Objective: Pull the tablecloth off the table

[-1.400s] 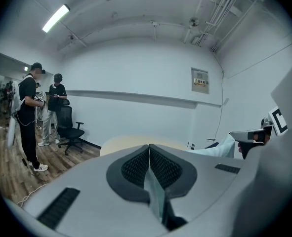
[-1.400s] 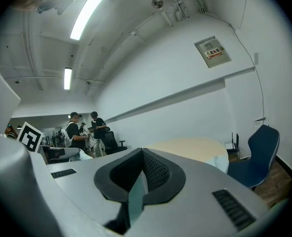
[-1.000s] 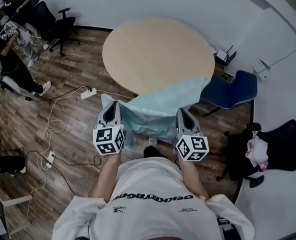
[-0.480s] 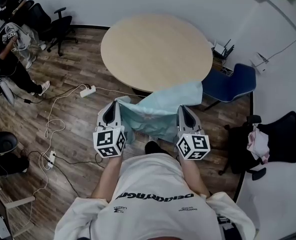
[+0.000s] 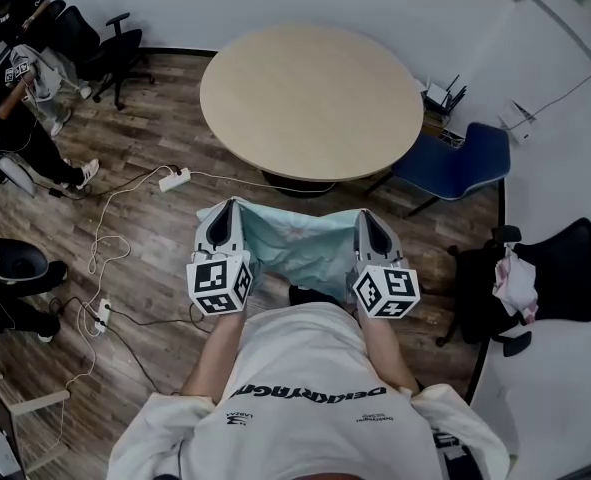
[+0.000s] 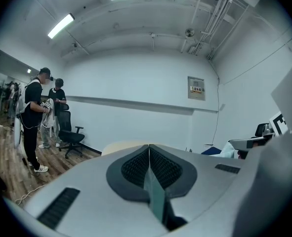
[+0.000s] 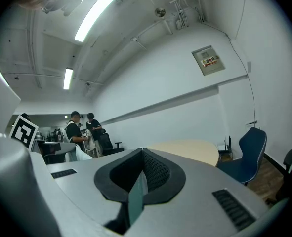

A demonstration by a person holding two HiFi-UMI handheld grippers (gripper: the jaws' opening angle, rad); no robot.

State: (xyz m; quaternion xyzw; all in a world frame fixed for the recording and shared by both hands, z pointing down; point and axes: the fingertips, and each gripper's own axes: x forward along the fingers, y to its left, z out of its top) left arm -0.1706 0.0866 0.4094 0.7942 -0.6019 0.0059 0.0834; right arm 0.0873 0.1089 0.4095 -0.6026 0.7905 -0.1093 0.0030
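The round, light wooden table (image 5: 310, 98) stands bare in the head view. The pale teal tablecloth (image 5: 300, 243) is off it and hangs bunched between my two grippers, in front of the person's chest. My left gripper (image 5: 225, 213) is shut on the cloth's left edge. In the left gripper view a thin teal fold (image 6: 155, 196) is pinched between the closed jaws of that gripper (image 6: 148, 154). My right gripper (image 5: 365, 218) is shut on the right edge. The right gripper view shows teal cloth (image 7: 136, 199) caught in the shut jaws of that gripper (image 7: 143, 159).
A blue chair (image 5: 455, 163) stands right of the table. A black chair with clothes on it (image 5: 550, 278) is at the far right. A power strip (image 5: 173, 180) and cables lie on the wooden floor at left. People (image 5: 15, 98) and office chairs (image 5: 115, 43) are at the far left.
The cloth's far end lay on the table's near edge a second ago. It has since slid off toward me and now hangs free between the grippers.
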